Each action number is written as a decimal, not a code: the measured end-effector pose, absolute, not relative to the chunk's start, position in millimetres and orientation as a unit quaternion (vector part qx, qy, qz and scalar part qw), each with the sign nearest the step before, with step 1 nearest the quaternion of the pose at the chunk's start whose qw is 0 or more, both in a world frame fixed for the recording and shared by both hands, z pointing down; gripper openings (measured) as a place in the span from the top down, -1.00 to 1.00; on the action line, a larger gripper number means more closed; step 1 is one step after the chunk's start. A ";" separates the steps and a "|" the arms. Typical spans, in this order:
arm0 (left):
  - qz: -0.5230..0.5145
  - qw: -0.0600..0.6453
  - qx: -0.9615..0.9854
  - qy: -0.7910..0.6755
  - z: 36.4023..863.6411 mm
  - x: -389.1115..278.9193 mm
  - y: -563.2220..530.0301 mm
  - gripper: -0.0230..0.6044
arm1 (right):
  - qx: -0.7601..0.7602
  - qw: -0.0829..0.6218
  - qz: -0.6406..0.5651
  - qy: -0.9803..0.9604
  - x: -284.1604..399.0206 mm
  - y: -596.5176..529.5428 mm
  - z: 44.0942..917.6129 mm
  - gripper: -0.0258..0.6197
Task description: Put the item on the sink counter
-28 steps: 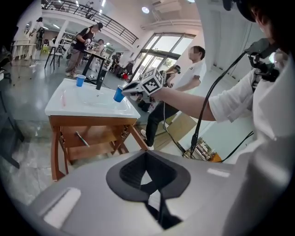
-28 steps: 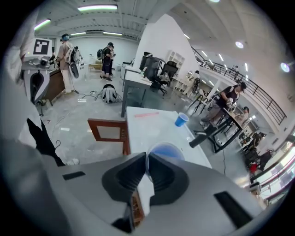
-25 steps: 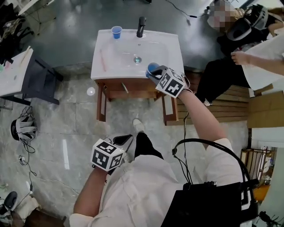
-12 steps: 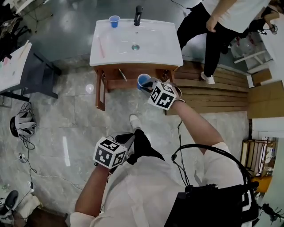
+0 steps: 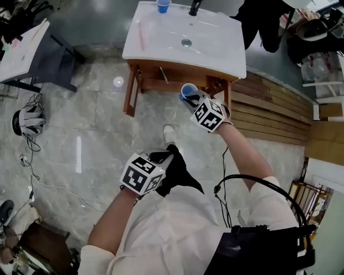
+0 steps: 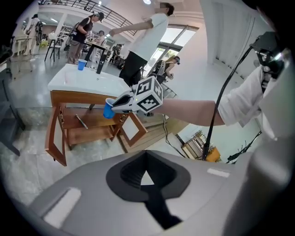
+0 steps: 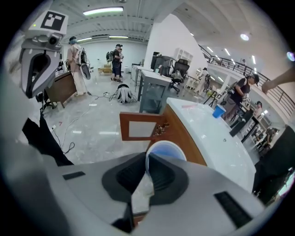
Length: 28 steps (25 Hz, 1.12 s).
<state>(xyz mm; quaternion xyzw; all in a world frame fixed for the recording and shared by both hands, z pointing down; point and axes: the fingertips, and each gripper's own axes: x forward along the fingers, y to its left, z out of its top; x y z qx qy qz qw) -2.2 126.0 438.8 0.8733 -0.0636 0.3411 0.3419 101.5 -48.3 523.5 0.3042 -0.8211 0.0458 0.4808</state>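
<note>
My right gripper (image 5: 192, 98) is shut on the rim of a blue cup (image 5: 188, 92), held in the air in front of the wooden cabinet, below the front edge of the white sink counter (image 5: 215, 51). In the right gripper view the blue cup (image 7: 166, 150) sits pinched by its wall between the jaws, with the sink counter (image 7: 216, 143) ahead to the right. My left gripper (image 5: 161, 157) hangs lower, near my body, shut and empty. The left gripper view shows the right gripper (image 6: 120, 102) with the blue cup (image 6: 108, 109) before the sink counter (image 6: 87, 83).
A second blue cup (image 5: 163, 5) and a black faucet (image 5: 194, 7) stand at the counter's back edge; a pink stick (image 5: 142, 35) lies on its left side. A grey table (image 5: 21, 51) is at left, a headset and cables (image 5: 24, 121) on the floor, wooden decking (image 5: 274, 115) at right.
My right gripper with the blue cup has come down and back from the counter's front edge to in front of the cabinet. The left gripper has sunk slightly. The person at right has moved off.
</note>
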 end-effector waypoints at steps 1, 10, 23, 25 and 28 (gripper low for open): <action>0.341 0.345 0.872 -0.065 441.6 -0.9 122.0 0.91 | 0.307 0.481 0.046 -0.820 102.7 -53.8 531.1 0.85; 0.346 0.370 0.858 -0.086 468.3 8.0 87.1 0.91 | 0.299 0.485 0.044 -0.820 99.2 -104.8 605.6 0.85; 0.334 0.407 0.843 -0.109 519.8 12.4 44.7 0.91 | 0.317 0.512 0.053 -0.796 121.9 -177.5 736.0 0.85; 0.335 0.410 0.841 -0.112 529.2 13.9 37.2 0.91 | 0.322 0.515 0.053 -0.792 126.9 -190.6 753.6 0.85; 0.336 0.413 0.839 -0.112 541.9 15.9 26.6 0.91 | 0.326 0.521 0.054 -0.787 132.0 -206.6 775.8 0.85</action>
